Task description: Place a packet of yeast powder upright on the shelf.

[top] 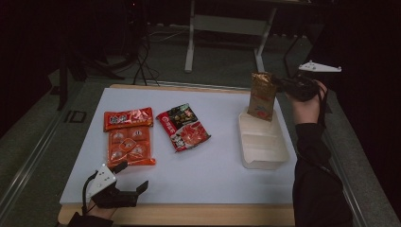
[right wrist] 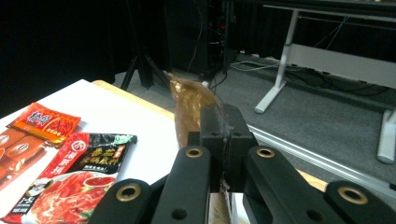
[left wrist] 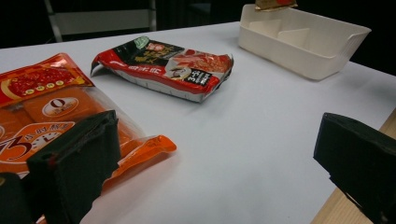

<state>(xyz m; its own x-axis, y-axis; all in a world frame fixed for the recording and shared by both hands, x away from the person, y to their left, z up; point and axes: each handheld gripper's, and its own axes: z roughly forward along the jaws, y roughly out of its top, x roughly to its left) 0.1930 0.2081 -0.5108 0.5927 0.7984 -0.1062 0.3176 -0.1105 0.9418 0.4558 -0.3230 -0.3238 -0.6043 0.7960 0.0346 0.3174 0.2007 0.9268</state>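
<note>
Gold packet (top: 261, 96) hangs upright over the far end of the white tray (top: 263, 150), its long axis near vertical and its lower edge right at the tray's far compartment; whether it touches the tray floor cannot be told from the high view. The right tool (top: 283, 84) grips it by the upper edge from the right side, jaws closed flat on the foil, as the right gripper view shows with the packet (right wrist: 189, 105) pinched between the two black jaws. The right hand (top: 306, 105) is raised off the table, forearm reaching up along the table's right edge, so the tray lies directly below the packet and the coming move is likely a straight lowering and release. The left tool (top: 130, 177) rests at the near left corner of the table (top: 213, 175), jaws spread wide and holding nothing, just beside the orange packet (top: 128, 137) and well apart from the tray. The red-and-black packet (top: 183, 126) lies flat between them.
</note>
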